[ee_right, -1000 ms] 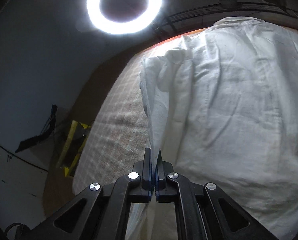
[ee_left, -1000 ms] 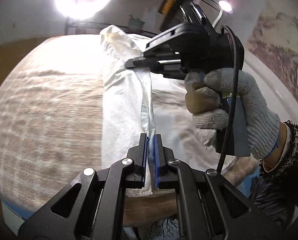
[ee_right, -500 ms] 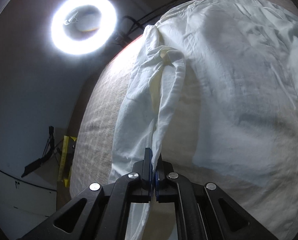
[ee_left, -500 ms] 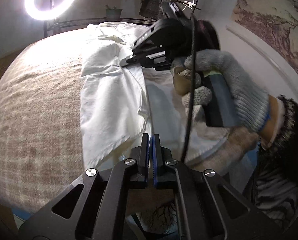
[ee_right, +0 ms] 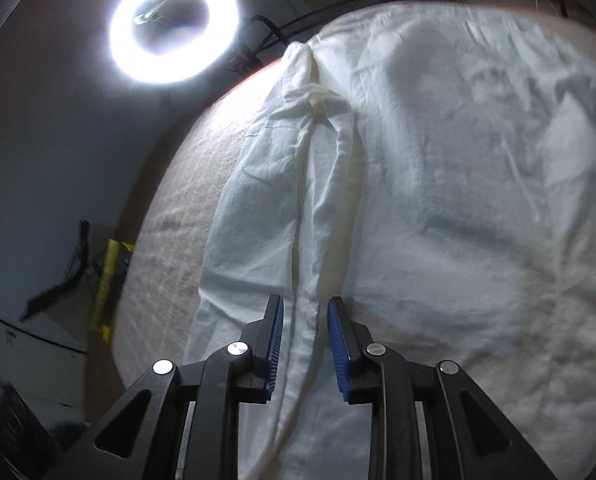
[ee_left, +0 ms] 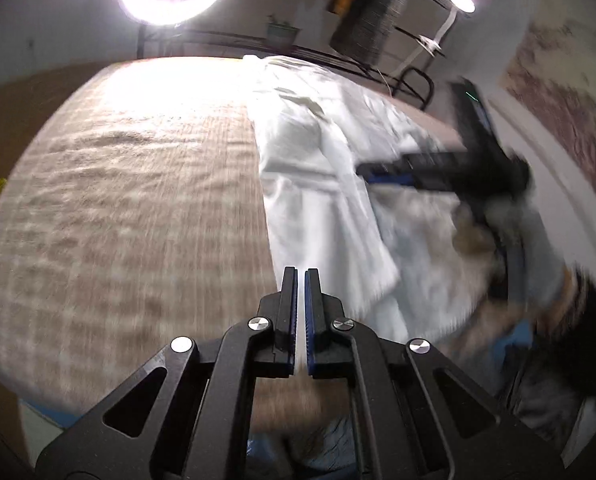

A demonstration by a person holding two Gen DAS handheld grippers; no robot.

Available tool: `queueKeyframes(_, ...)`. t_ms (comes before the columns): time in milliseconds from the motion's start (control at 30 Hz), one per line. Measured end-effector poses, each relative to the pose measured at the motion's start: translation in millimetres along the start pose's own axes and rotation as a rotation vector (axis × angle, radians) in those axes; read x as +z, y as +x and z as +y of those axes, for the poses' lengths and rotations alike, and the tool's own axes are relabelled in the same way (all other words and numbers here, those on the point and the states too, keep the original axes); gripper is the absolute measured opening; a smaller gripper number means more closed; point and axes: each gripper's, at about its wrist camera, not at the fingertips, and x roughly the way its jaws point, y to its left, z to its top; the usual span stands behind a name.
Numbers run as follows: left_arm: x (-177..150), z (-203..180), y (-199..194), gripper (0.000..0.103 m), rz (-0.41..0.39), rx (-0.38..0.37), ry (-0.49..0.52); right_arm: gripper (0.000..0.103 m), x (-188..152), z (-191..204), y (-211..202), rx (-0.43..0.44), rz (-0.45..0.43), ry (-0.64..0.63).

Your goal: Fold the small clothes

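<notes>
Pointing steeply down, the right gripper opens around a folded ridge of creased white cotton garment; the left gripper is closed and empty above the beige woven blanket.

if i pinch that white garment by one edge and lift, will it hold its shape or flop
Likely flop: the white garment lies creased, with a soft fold running between the right gripper fingers, whose jaws are opening. It looks thin, so probably light. On the textured bedcover it may drag rather than slide.
</notes>
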Motion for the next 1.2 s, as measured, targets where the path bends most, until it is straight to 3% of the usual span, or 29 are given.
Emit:
queueKeyframes(100, 18.9, 1.9, 33.8, 0.0, 0.006, -0.009, -0.014, 0.024, 2.5, 19.8, -7.8, -0.084, -0.065, -0.102)
queueKeyframes(300, -2.7, -4.4, 79.3, 0.0, 0.137, 0.018, 0.04, 0.023, 41.7, 53.9, 3.0, 0.043, -0.083, -0.175)
queueKeyframes(467, -27.2, -15.4, 67.5, 0.0, 0.083, 0.038, 0.148, 0.023, 93.4, 73.7, 46.9, 0.009, -0.041, -0.241)
queueKeyframes(533, -32.0, -10.7, 63.5, 0.0, 0.074, 0.011, 0.134, 0.023, 106.6, 73.7, 67.5, -0.02, -0.017, -0.251)
queueKeyframes(733, -39.8, -8.0, 55.9, 0.0, 0.075, 0.001, 0.152, 0.019, 117.1, 53.1, 113.2, -0.131, 0.04, -0.255)
queueKeyframes(867, -41.9, -11.0, 52.4, 0.0, 0.105, -0.006, 0.128, 0.018, 121.1, 43.0, 111.6, -0.078, 0.012, -0.2)
queueKeyframes(933, -41.8, -10.3, 42.8, 0.0, 0.112, -0.031, 0.097, 0.021, 119.8, 43.2, 104.4, -0.101, 0.003, -0.193)
queueKeyframes(1200, -28.2, -11.1, -0.1, 0.001, -0.05, 0.024, 0.096, 0.033, 91.8, 39.1, 16.1, -0.068, -0.142, -0.138)
